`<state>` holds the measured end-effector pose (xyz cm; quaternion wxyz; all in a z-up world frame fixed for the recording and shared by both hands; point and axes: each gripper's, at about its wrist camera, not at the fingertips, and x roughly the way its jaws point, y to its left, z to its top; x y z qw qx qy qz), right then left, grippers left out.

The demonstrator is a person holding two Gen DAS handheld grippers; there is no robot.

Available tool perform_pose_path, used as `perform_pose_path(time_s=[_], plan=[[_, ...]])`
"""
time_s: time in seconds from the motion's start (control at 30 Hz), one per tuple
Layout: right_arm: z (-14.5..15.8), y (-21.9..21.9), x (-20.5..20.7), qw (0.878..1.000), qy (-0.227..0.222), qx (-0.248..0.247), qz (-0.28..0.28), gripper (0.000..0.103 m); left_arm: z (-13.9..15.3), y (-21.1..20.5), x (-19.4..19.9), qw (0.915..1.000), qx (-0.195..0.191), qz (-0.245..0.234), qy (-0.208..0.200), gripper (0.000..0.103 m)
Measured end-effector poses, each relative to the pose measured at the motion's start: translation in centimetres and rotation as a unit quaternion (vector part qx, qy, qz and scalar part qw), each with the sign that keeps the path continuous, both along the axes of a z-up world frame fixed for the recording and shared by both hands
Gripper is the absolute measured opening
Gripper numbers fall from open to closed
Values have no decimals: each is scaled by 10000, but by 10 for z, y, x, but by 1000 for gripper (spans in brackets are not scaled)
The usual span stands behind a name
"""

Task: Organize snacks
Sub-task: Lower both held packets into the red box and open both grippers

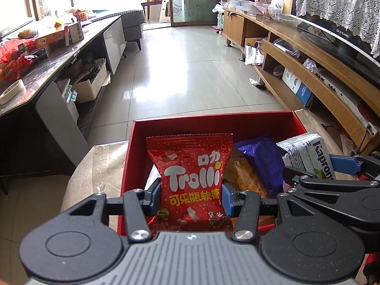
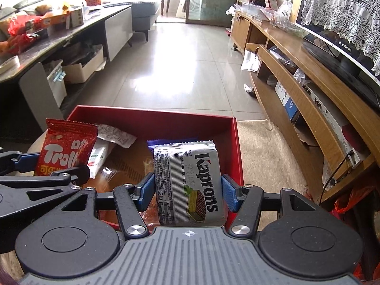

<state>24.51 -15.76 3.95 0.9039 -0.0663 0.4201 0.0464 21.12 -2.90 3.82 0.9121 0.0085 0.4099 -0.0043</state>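
Note:
A red Trolli gummy bag (image 1: pixel 190 180) stands upright between the blue pads of my left gripper (image 1: pixel 191 197), which is shut on it over the red box (image 1: pixel 213 118). My right gripper (image 2: pixel 187 190) is shut on a silver Kaprons wafer pack (image 2: pixel 190 180), held upright above the right half of the same red box (image 2: pixel 152 114). Each held snack shows in the other view too: the Kaprons pack (image 1: pixel 308 154) at the right, the Trolli bag (image 2: pixel 64 147) at the left. Inside the box lie a purple packet (image 1: pixel 261 156), a white packet (image 2: pixel 102 152) and an orange-brown packet (image 1: pixel 247 175).
The box rests on a beige cushioned surface (image 2: pixel 266 147). A long wooden TV cabinet (image 2: pixel 296 71) runs along the right, with a television (image 2: pixel 332 47) on it. At the left stands a dark table (image 1: pixel 47 61) cluttered with bags and boxes. A tiled floor (image 1: pixel 185 66) stretches ahead.

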Motion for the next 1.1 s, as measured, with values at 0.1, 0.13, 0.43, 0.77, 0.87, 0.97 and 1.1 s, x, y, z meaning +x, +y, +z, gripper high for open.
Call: perform_pose_path(time_s=[0.1,0.13,0.43,0.77,0.87,0.97,1.1], plan=[[-1,-1,4,10000,4,18,-33,66,-1,-2,6,10000,4,10,8,46],[-1,-1,5,10000,6,14,-39,66,-2,-2,7,10000,12,12,6,46],[-10,1,17,10000,43,-24,-26,66,-11,-5,20,9999,27,65,116,46],[-26,6,30,9999,117,-74,-1,66,-26,-5,34,9994,156,173,264,46],[-27,8,31,9999,101,-136,18,66,-28,-4,36,9992,130,205,312,46],[-30,9,32,9999,114,-120,29,67,-30,-4,37,9991,166,220,337,46],[-30,11,32,9998,87,-171,52,67,-29,-5,38,9989,162,255,355,46]])
